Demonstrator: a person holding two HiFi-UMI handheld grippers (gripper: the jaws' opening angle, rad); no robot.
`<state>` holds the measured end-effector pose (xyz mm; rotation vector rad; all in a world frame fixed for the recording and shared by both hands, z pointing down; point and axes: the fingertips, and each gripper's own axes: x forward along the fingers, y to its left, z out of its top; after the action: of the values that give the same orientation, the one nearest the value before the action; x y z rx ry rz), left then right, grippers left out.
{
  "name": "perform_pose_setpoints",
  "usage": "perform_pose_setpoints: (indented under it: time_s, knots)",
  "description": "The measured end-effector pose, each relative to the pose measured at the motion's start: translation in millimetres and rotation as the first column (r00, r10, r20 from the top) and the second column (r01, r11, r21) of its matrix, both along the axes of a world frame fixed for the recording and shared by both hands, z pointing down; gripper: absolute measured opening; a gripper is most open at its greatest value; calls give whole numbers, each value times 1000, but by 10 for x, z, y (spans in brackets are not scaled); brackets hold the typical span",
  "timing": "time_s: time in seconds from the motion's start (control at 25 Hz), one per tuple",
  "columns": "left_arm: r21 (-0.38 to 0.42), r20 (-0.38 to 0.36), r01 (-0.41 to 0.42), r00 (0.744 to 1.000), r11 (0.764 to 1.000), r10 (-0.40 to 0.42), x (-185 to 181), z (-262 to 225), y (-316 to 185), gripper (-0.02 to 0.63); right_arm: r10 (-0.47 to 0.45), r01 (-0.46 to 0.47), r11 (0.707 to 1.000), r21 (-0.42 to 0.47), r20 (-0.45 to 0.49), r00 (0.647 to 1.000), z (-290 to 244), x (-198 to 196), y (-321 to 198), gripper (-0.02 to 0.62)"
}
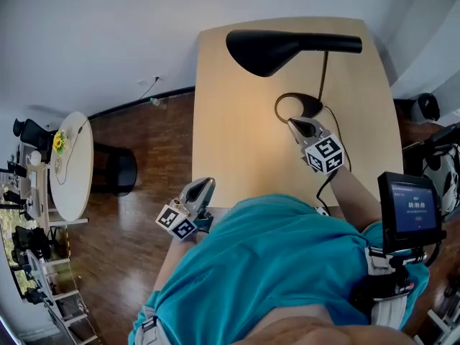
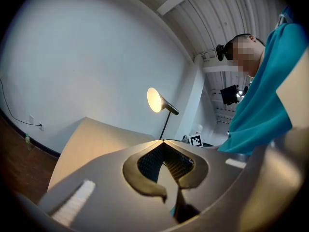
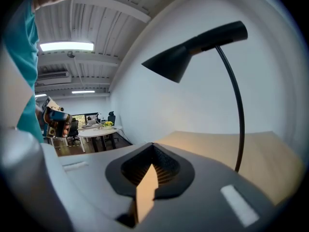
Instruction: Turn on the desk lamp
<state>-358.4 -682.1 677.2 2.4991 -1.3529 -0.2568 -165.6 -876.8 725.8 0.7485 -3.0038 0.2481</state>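
Desk lamp (image 1: 269,49) on the tabletop's (image 1: 237,142) far side. Only the left gripper view shows its glowing shade (image 2: 154,100). Left tongs (image 1: 203,186) and right tongs (image 1: 296,124) closed, empty. Wooden floor (image 1: 144,142), round table (image 1: 75,167) alongside.

My left gripper (image 1: 203,187) sits left of centre in the lower half of the head view, tucked close against my torso (image 1: 273,264), jaws closed together with nothing between them. My right gripper (image 1: 300,126) reaches forward at centre right on an outstretched forearm (image 1: 353,191), jaws likewise closed and empty.
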Motion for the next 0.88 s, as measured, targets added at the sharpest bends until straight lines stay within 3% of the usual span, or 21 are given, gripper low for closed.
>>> perform_pose_setpoints:
  time_s: [0.16, 0.36, 0.6, 0.76, 0.88]
  knots:
    - [17, -21, -8, 1000, 1000, 8, -182, -50, 199, 95, -24, 25, 999, -34, 23, 999, -246, -46, 385, 2]
    - [76, -26, -81, 996, 994, 83, -810, -262, 1266, 95, -3, 5, 999, -34, 58, 998, -670, -553, 1784, 2]
    - [56, -24, -180, 983, 982, 181, -1393, -166, 1836, 95, 26, -23, 998, -66, 49, 998, -698, -1045, 2870, 2]
    - [64, -28, -234, 971, 970, 236, -1361, 402, 2043, 95, 80, -76, 996, -54, 75, 994, -353, -849, 3238, 2]
    - [80, -64, -259, 962, 962, 264, -1318, -60, 2305, 95, 146, -144, 989, -46, 66, 987, -959, -647, 3599, 2]
